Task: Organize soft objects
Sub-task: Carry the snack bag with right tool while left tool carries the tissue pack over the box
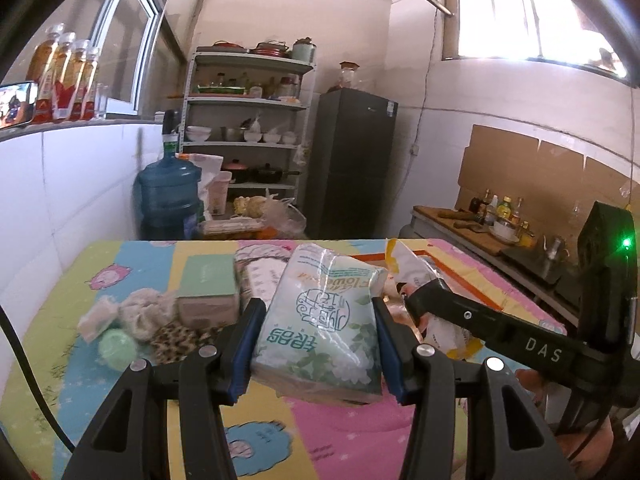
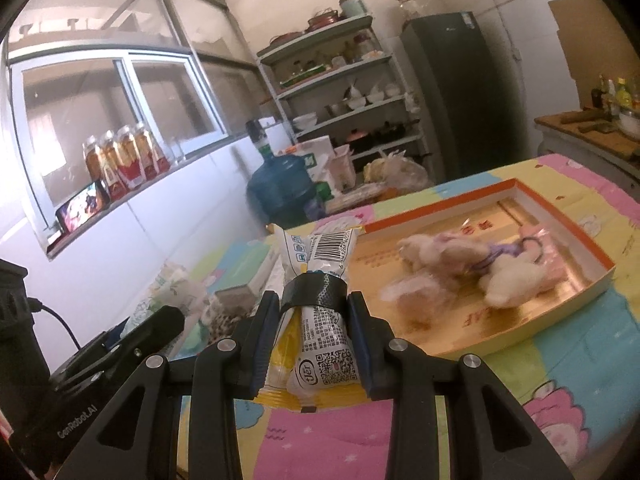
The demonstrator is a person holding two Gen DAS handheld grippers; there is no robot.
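Note:
My left gripper (image 1: 318, 326) is shut on a soft tissue pack (image 1: 324, 320) with green leaf print, held above the colourful tablecloth (image 1: 340, 440). My right gripper (image 2: 314, 332) is shut on a yellow and white snack bag (image 2: 320, 312) bound with a black band; the same gripper (image 1: 416, 300) also shows at the right of the left wrist view. An orange-rimmed shallow box (image 2: 560, 216) lies ahead on the right, with pale plush toys (image 2: 472, 272) inside. On the table's left sit a green box (image 1: 208, 292), a crumpled beige cloth (image 1: 140, 312), a mint green ball (image 1: 118, 348) and a leopard-print piece (image 1: 176, 340).
White tiled wall (image 1: 60, 200) runs along the table's left side, with drink bottles (image 1: 64, 80) and a phone on its ledge. Beyond the table stand a water jug (image 1: 170, 200), a metal shelf rack (image 1: 244, 120) and a dark fridge (image 1: 352, 160). A counter (image 1: 472, 228) with bottles is at right.

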